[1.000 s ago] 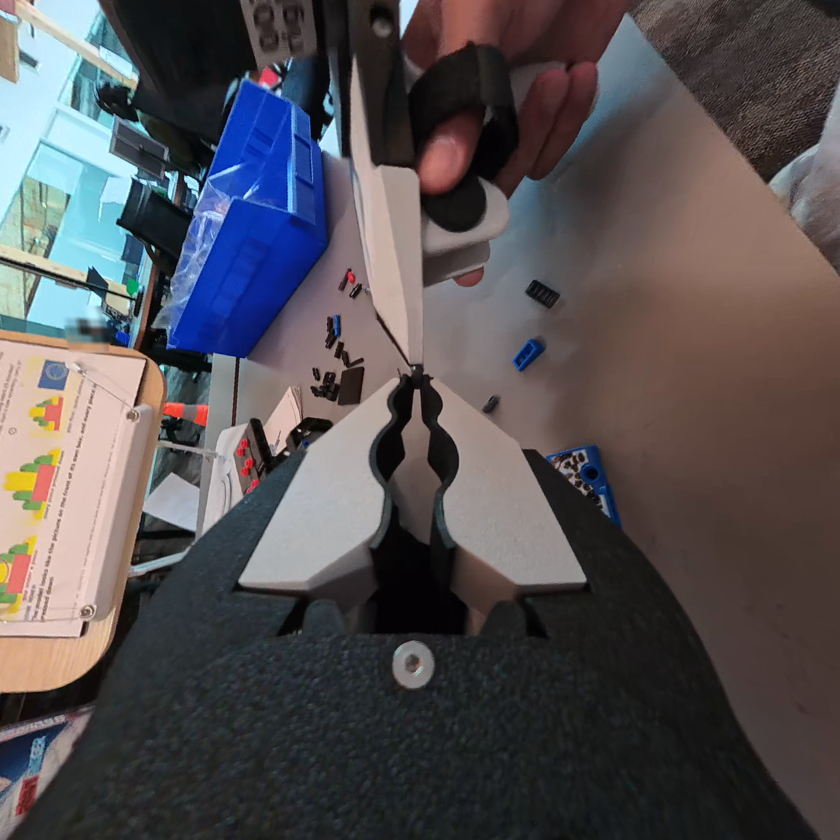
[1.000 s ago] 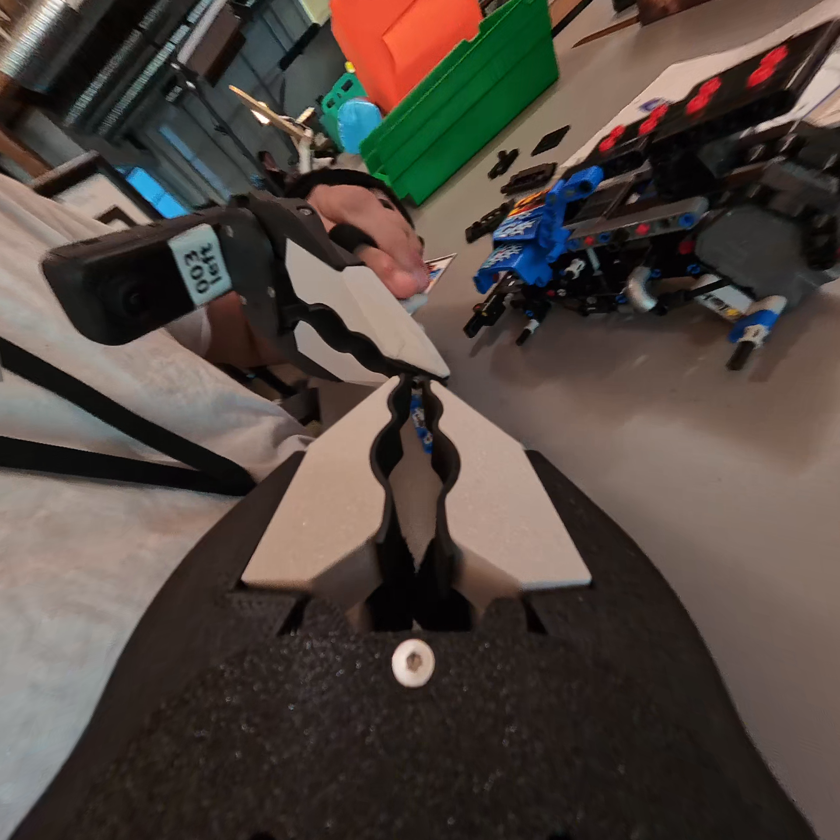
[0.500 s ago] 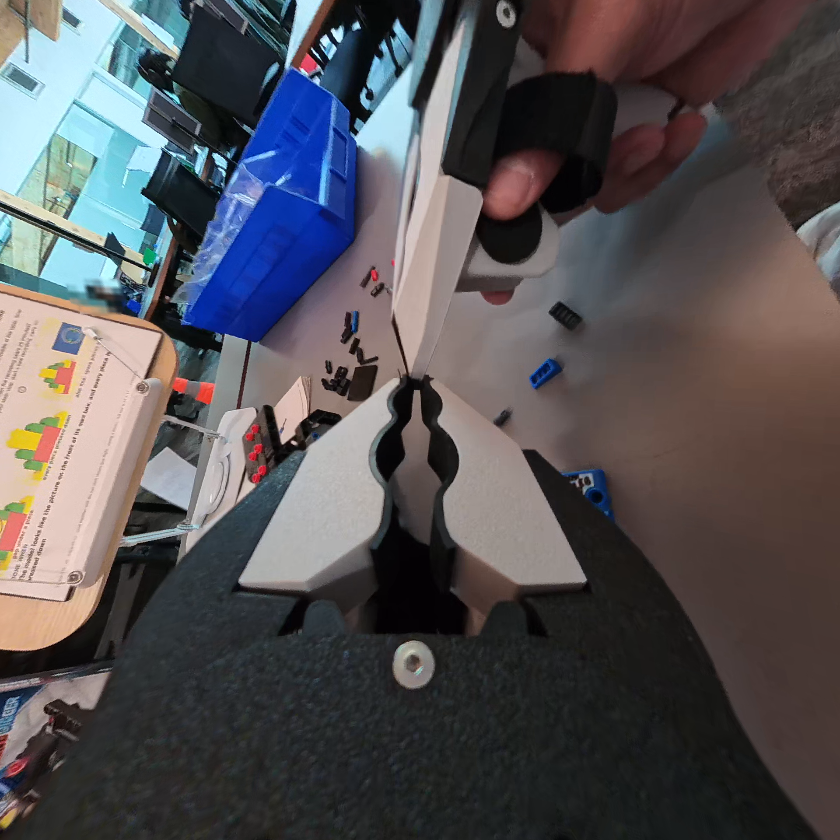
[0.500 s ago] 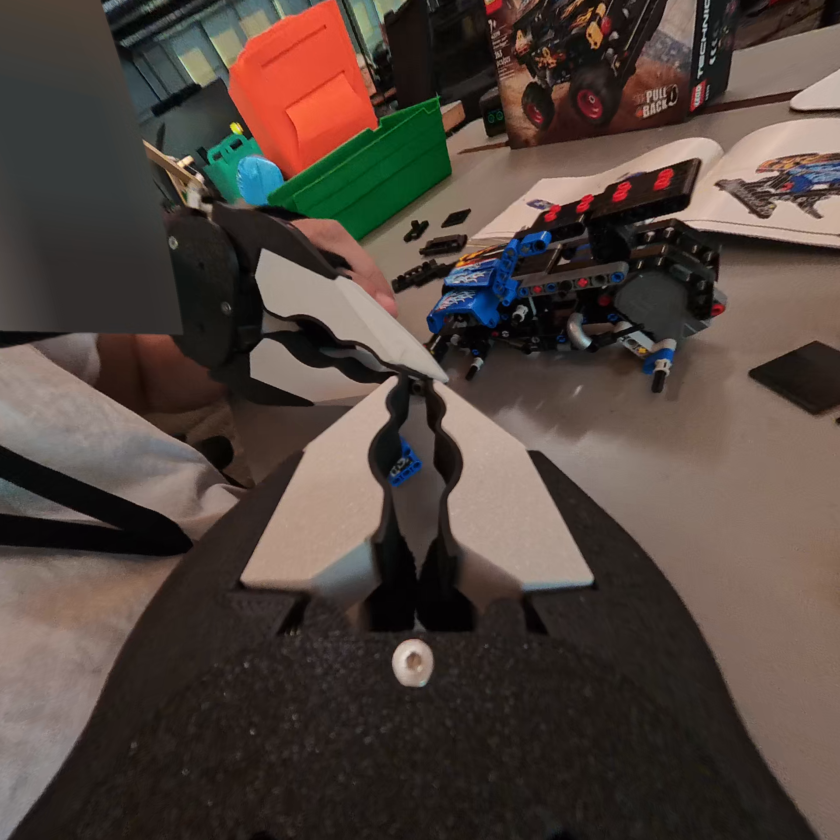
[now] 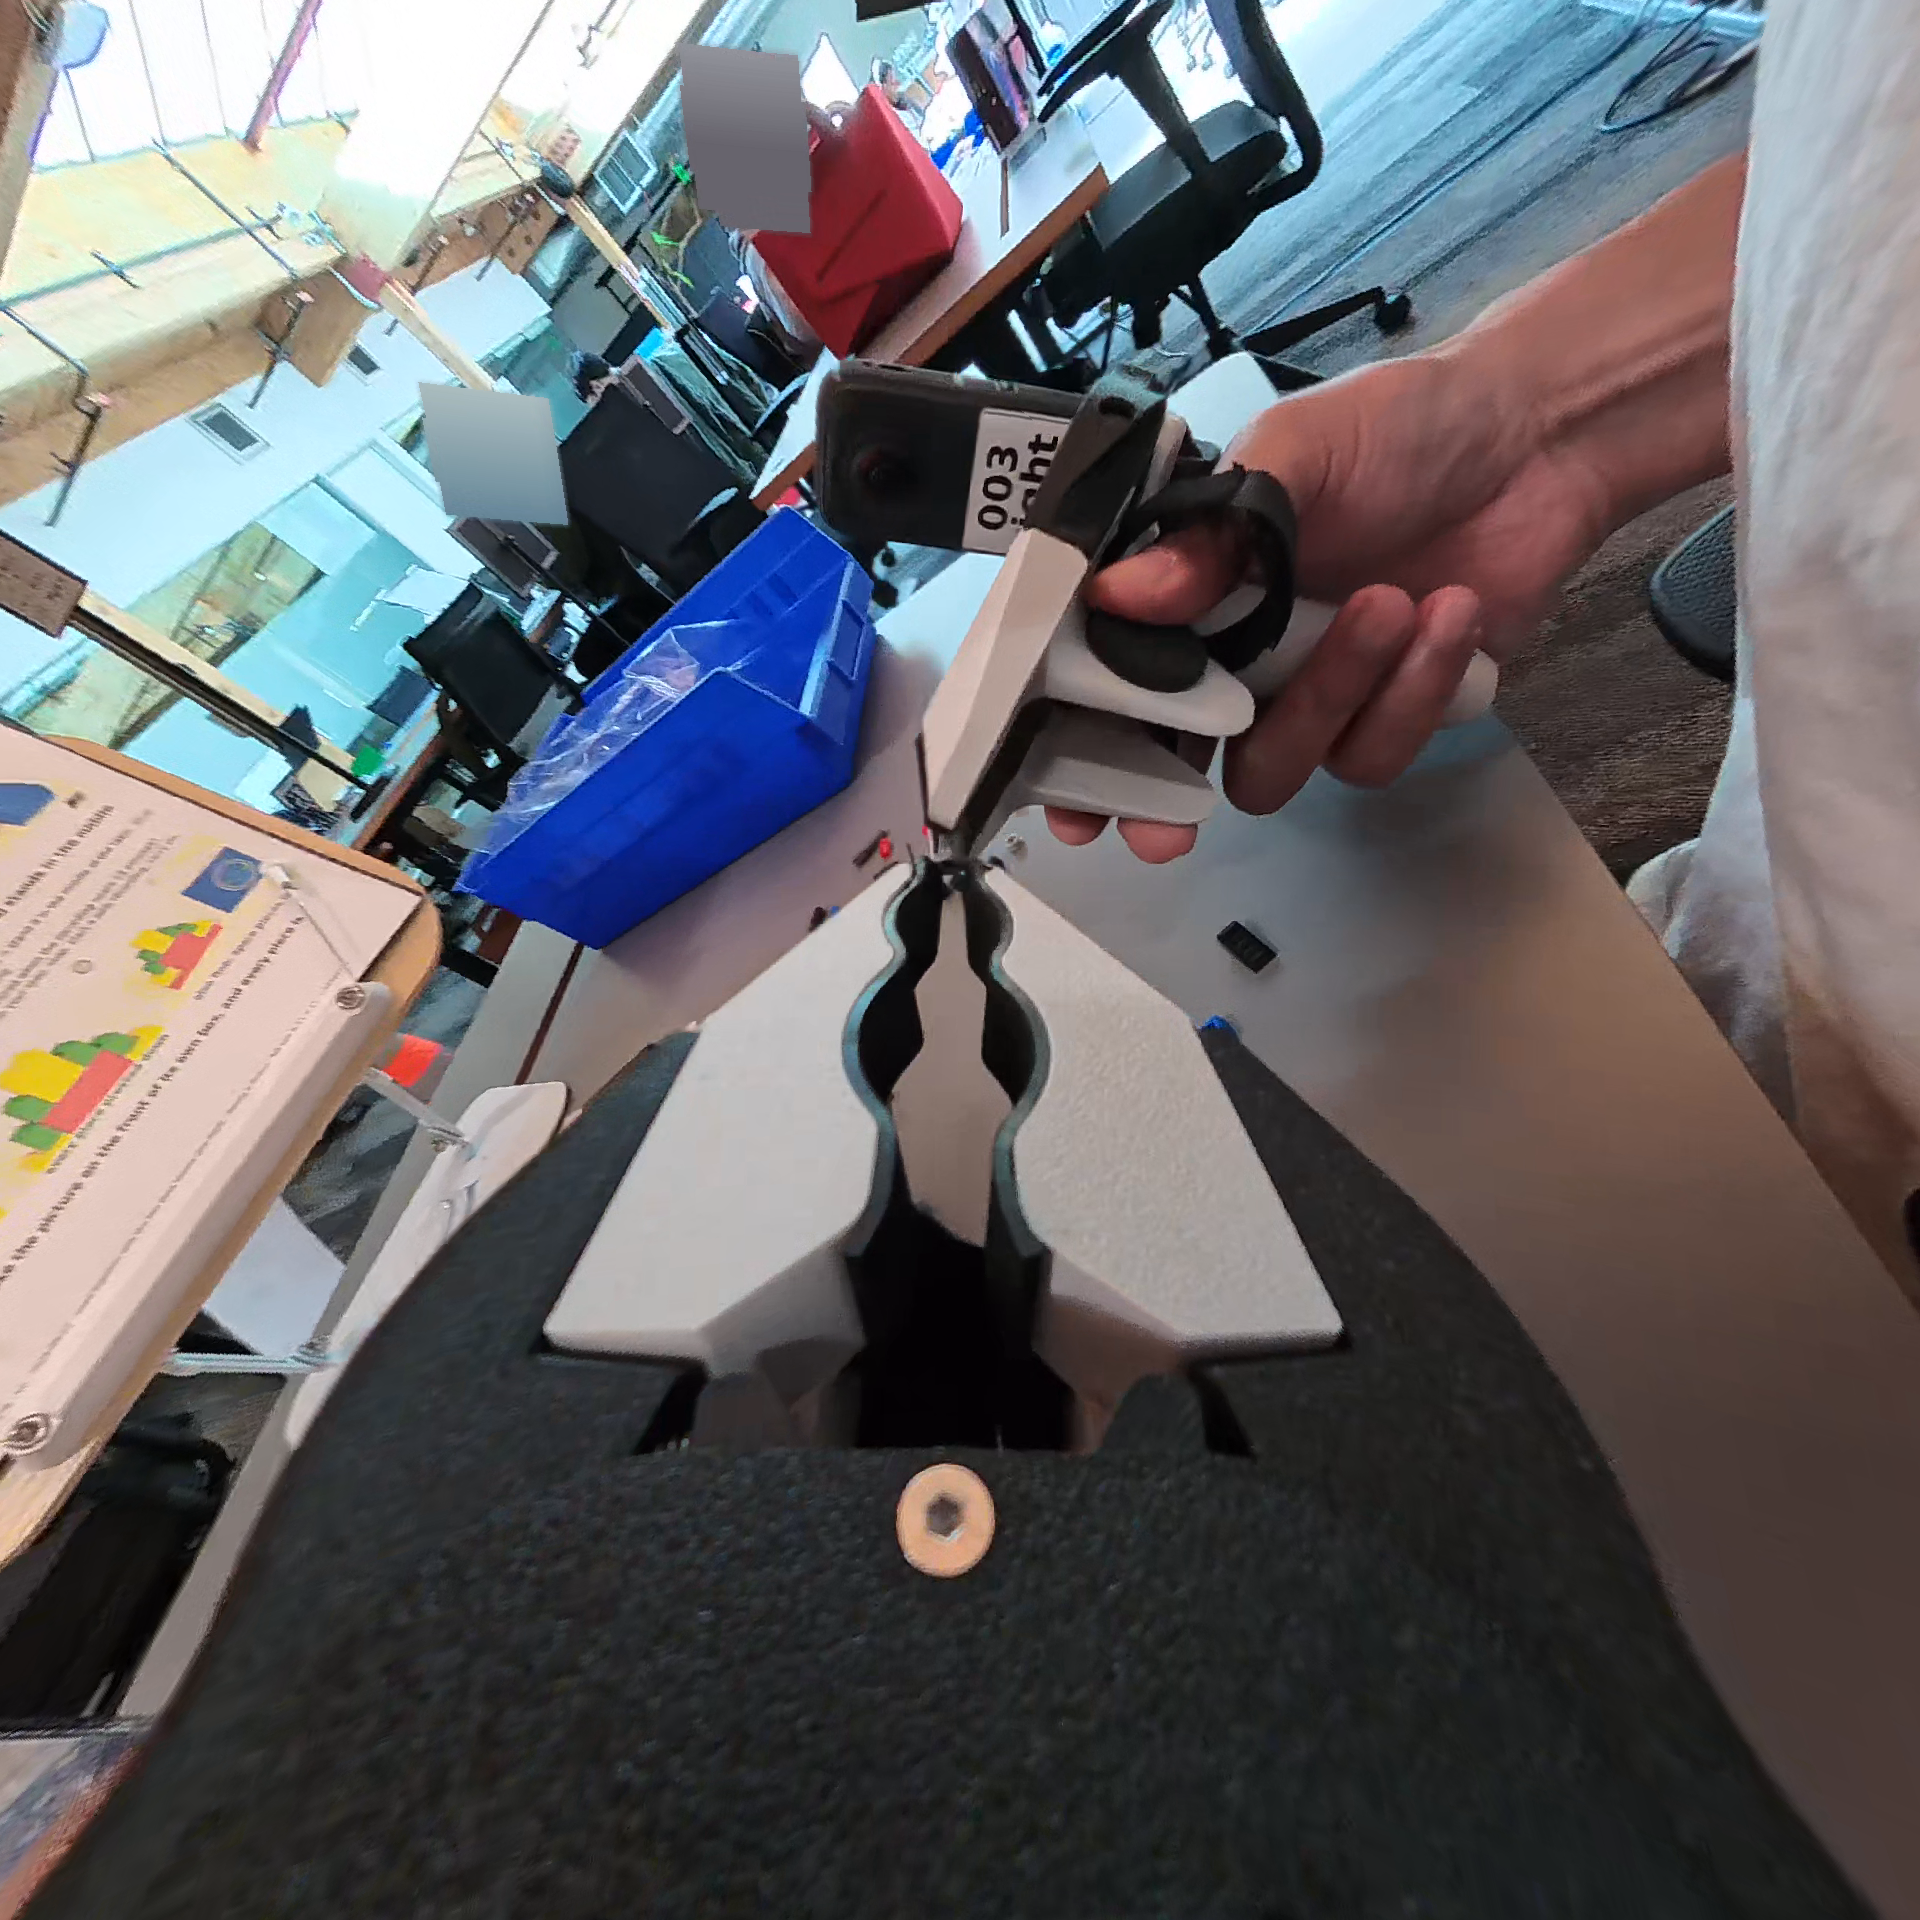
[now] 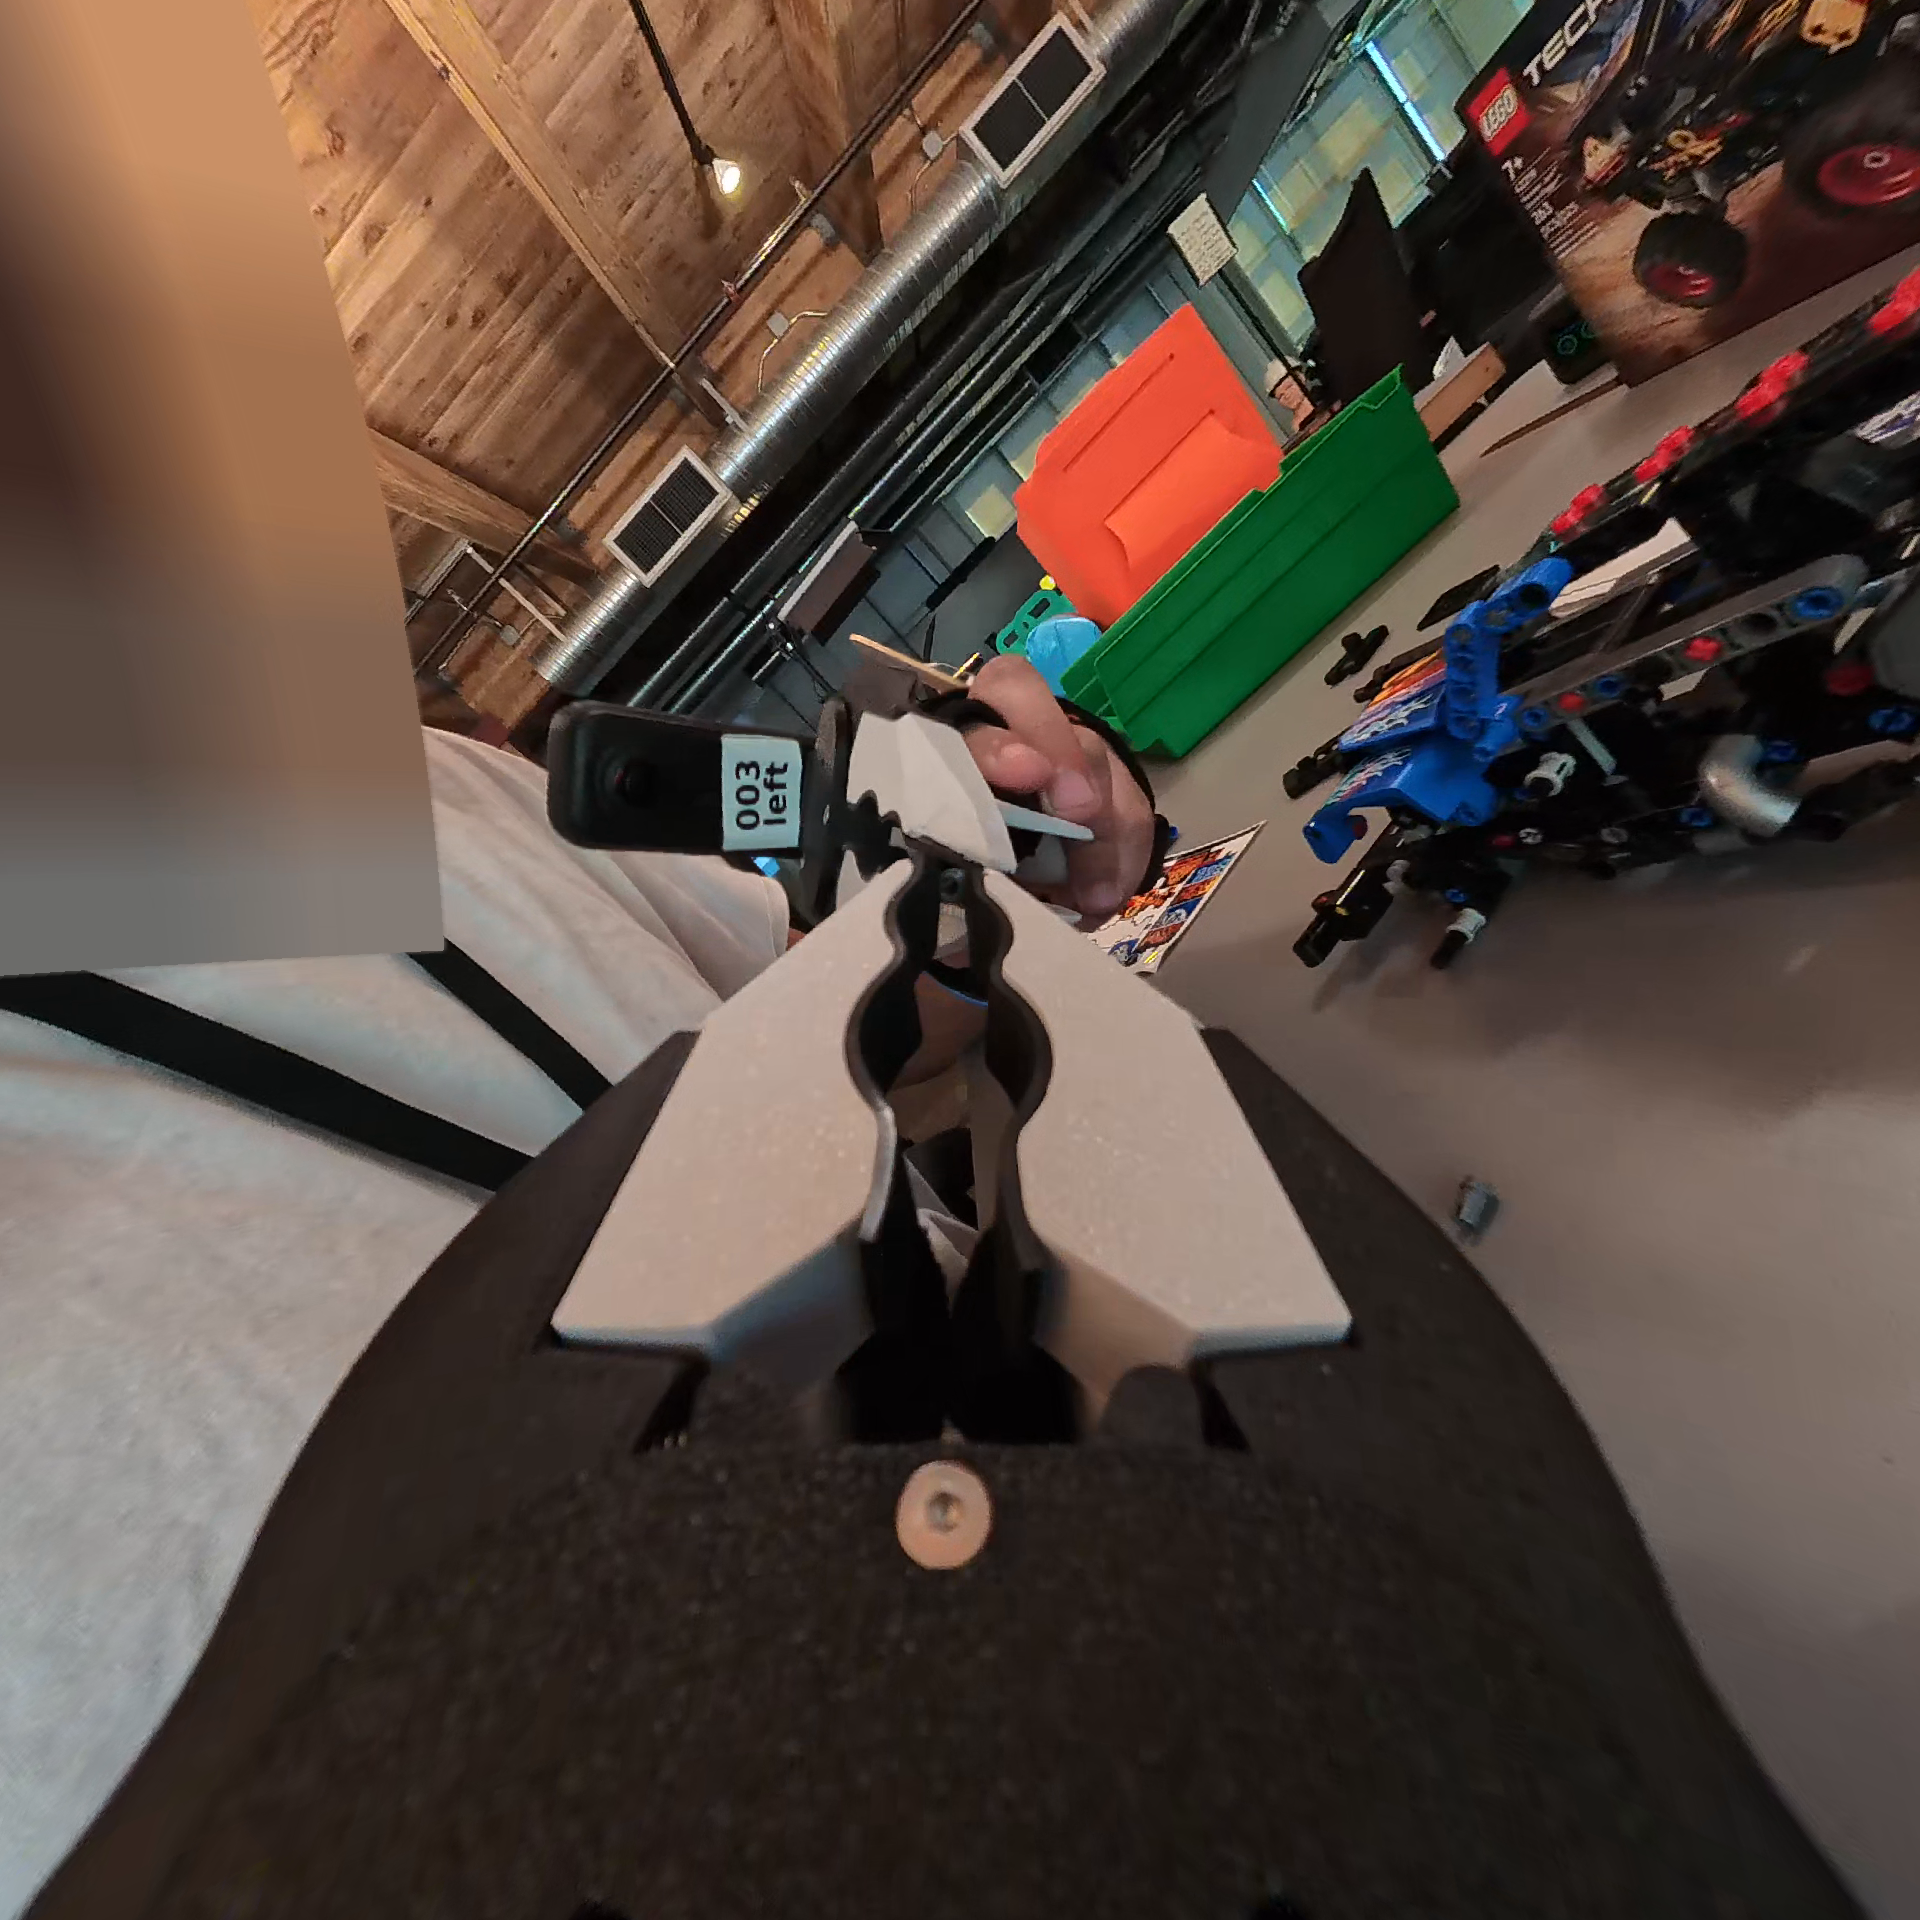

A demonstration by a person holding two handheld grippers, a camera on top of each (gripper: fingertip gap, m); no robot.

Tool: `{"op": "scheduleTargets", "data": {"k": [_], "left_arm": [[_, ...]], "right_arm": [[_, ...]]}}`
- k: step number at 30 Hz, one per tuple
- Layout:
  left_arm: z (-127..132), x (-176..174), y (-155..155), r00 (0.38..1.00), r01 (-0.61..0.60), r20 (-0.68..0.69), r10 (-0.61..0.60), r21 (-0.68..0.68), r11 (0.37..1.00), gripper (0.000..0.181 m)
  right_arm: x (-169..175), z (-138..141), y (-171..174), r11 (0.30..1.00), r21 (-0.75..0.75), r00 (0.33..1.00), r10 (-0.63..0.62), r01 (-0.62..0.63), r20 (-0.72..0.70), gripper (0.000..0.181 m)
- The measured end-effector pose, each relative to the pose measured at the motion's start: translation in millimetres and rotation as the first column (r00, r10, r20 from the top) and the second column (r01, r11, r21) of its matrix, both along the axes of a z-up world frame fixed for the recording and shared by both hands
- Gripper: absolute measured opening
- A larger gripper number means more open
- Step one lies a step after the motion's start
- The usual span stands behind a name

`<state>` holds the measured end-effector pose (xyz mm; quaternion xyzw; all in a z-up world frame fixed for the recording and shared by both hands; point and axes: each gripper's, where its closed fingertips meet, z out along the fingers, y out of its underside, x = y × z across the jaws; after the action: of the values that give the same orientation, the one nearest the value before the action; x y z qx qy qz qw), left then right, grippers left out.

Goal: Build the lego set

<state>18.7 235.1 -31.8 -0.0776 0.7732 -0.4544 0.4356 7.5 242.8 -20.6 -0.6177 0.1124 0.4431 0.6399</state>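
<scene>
My left gripper (image 5: 941, 879) and right gripper (image 6: 943, 879) meet tip to tip in the air above the grey table (image 5: 1507, 1143). Each is shut, and a small black lego piece (image 5: 952, 871) sits where the tips touch. It also shows in the right wrist view (image 6: 952, 883). I cannot tell whether it is one piece or two joined. The right gripper (image 5: 935, 831) comes in from the upper right in the left wrist view. The left gripper (image 6: 992, 854) comes in from the left in the right wrist view. The partly built black and blue lego vehicle (image 6: 1662, 727) stands on the table to the right.
A blue bin (image 5: 707, 748), small red pieces (image 5: 883, 850), a black piece (image 5: 1247, 945) and a picture board (image 5: 156, 1039) lie to the left side. A green bin (image 6: 1278, 613), an orange bin (image 6: 1143, 478), the set box (image 6: 1714, 177), a sticker sheet (image 6: 1174, 914) and a small grey piece (image 6: 1475, 1210) are near the vehicle.
Both grippers have risen and tilted upward with their tips kept together. The blue piece seen between the right fingers earlier no longer shows.
</scene>
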Motion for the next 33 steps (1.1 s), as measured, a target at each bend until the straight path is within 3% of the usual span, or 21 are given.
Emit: {"op": "scheduleTargets", "data": {"k": [5, 13, 21, 33], "left_arm": [[1.6, -0.9, 0.8, 1.0, 0.003, 0.003, -0.003, -0.012, 1.0, 0.01], [-1.0, -4.9, -3.4, 1.0, 0.028, 0.003, -0.028, 0.008, 1.0, 0.003], [-8.4, -5.1, -3.3, 0.999, 0.031, -0.014, -0.03, 0.05, 0.998, 0.003], [-8.8, -4.2, -2.0, 1.0, 0.004, -0.016, -0.003, 0.071, 0.997, 0.007]], "right_arm": [[4.3, -0.1, -1.1, 1.0, 0.004, 0.999, 0.004, -0.004, -0.036, 0.004], [-1.6, -6.0, -0.2, 0.998, -0.003, 0.994, 0.066, -0.067, -0.082, 0.004], [-1.6, -14.5, -0.5, 0.996, -0.079, 0.998, 0.053, -0.05, 0.042, 0.004], [-0.6, -21.7, -2.5, 0.992, -0.107, 0.997, 0.073, -0.072, 0.006, 0.004]]}}
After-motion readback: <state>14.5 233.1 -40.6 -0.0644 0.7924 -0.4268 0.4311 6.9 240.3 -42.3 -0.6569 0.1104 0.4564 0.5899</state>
